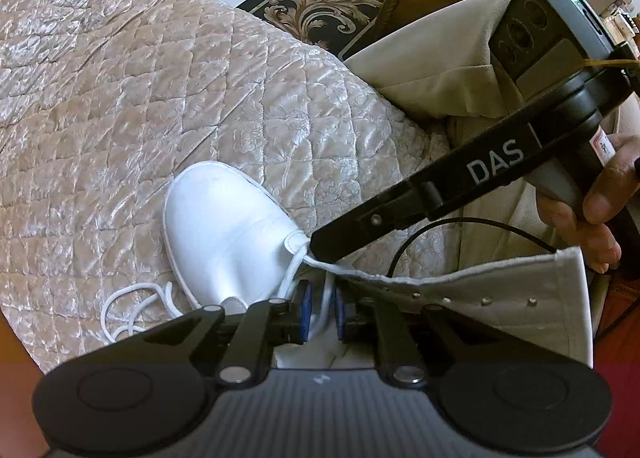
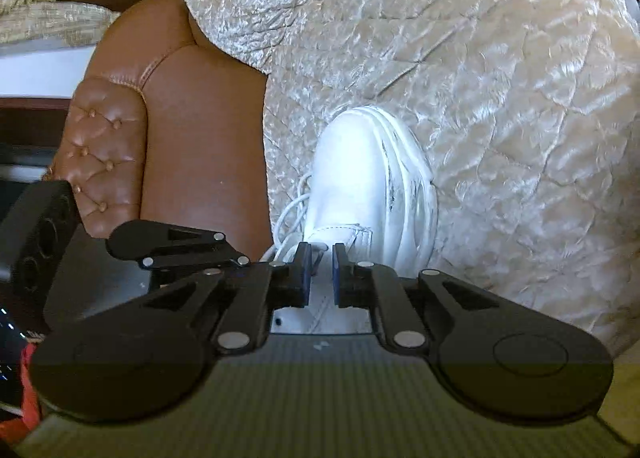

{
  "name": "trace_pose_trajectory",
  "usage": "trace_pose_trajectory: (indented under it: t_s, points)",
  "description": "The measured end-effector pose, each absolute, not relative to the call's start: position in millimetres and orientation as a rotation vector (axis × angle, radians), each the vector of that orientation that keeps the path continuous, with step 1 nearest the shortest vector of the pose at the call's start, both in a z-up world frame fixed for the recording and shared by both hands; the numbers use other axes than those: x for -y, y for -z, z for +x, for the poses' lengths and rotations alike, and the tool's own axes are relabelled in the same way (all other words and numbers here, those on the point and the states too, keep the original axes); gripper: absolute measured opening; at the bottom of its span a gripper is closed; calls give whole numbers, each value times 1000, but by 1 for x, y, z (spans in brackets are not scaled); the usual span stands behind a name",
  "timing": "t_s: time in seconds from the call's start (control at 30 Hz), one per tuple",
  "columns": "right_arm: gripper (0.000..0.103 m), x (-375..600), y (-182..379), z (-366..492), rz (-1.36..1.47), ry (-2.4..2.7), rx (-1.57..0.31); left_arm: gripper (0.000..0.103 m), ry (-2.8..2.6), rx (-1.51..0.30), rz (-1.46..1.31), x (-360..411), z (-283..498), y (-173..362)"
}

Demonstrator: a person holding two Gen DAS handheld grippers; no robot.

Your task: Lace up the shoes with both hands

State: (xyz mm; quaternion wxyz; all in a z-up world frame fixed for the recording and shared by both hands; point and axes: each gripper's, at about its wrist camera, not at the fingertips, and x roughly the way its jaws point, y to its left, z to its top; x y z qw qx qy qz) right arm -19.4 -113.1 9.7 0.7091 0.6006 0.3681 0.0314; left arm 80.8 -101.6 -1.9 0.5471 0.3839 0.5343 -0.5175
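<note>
Left wrist view: left gripper (image 1: 322,312) stood slightly apart around lace (image 1: 291,272), unclamped; right gripper (image 1: 320,248) tip at shoe (image 1: 224,225) eyelet flap, jaw state unclear; best clamp lace firmly before pulling.

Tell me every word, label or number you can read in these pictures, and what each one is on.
"DAS": white letters on the black arm of the right gripper, seen from the left camera.
A small red-and-white sticker on that gripper's handle: too small to read.
Nothing readable on the white shoe or elsewhere.
</note>
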Motion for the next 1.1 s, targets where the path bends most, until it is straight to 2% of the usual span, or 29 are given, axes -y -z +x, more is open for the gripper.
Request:
trace_pose_trajectory:
  t_s: [0.1, 0.17, 0.27, 0.33, 0.37, 0.43, 0.63, 0.67, 0.7, 0.8, 0.87, 0.9, 1.0, 1.1]
  points:
    - [5, 110, -16, -16, 1265, -95, -806, 14, 1225, -1268, 907, 101, 81, 2]
    - [3, 104, -29, -12, 1130, -103, -808, 16, 1220, -1274, 891, 100, 83, 0]
    - [3, 97, -64, -11, 823, -27, -762, 28, 1216, -1276, 872, 94, 86, -8]
    - [3, 100, -84, -13, 699, 36, -713, 47, 1217, -1264, 874, 87, 89, -17]
    - [3, 111, -88, -16, 730, 56, -689, 49, 1219, -1258, 868, 83, 91, -22]
    - [3, 131, -98, -23, 781, 85, -639, 65, 1207, -1229, 861, 74, 97, -38]
    - [3, 154, -119, -34, 922, -2, -543, 77, 1197, -1150, 637, 80, 122, -75]
    - [3, 152, -122, -33, 926, -20, -538, 76, 1204, -1124, 640, 87, 119, -74]
    - [3, 149, -125, -33, 922, -33, -535, 71, 1211, -1097, 642, 95, 115, -73]
    - [3, 142, -133, -34, 907, -53, -534, 12, 1268, -1070, 636, 115, 102, -67]
    - [3, 143, -136, -35, 913, -49, -534, 9, 1285, -1058, 644, 121, 93, -63]
    - [3, 145, -136, -36, 920, -48, -533, 3, 1278, -1039, 658, 123, 89, -62]
    - [3, 150, -137, -38, 924, -25, -529, 3, 1244, -1014, 603, 118, 91, -68]
    - [10, 159, -132, -39, 947, 28, -518, 3, 1199, -1009, 556, 110, 99, -74]
